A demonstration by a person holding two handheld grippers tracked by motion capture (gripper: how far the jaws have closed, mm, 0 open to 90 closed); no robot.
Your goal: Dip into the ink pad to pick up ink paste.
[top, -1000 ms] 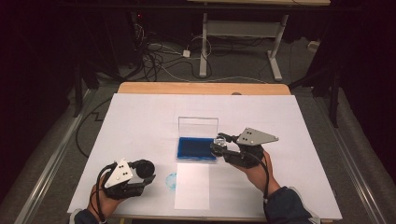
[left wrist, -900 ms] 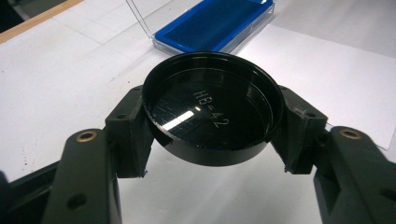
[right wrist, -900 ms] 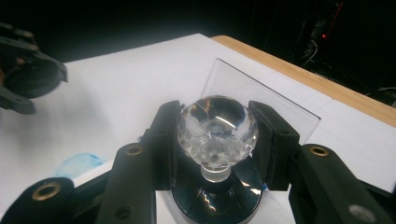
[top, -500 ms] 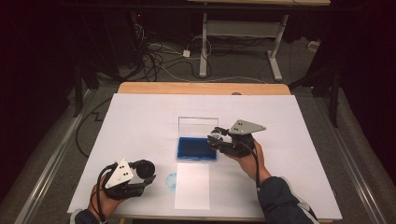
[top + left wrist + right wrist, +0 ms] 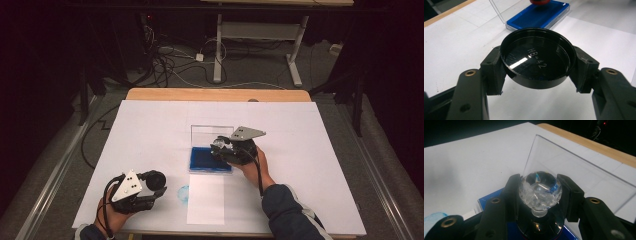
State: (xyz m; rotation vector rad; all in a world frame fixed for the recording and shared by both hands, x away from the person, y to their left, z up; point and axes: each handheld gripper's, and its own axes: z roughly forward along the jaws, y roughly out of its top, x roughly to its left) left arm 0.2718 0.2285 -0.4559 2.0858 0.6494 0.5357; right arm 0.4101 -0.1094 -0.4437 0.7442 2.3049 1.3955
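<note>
1. Near the table's front edge, at about 7 o'clock, the left gripper (image 5: 159, 181) is clamped on a round black cap (image 5: 537, 61); a white paper sheet (image 5: 205, 200) lies just beside it, at 3 o'clock.
2. Farther off, mid-table, the right gripper (image 5: 218, 146) squeezes a stamp's clear round knob (image 5: 540, 190), over the blue ink pad (image 5: 204, 159); the pad's clear lid (image 5: 212, 135) stands open behind, at 12 o'clock.
</note>
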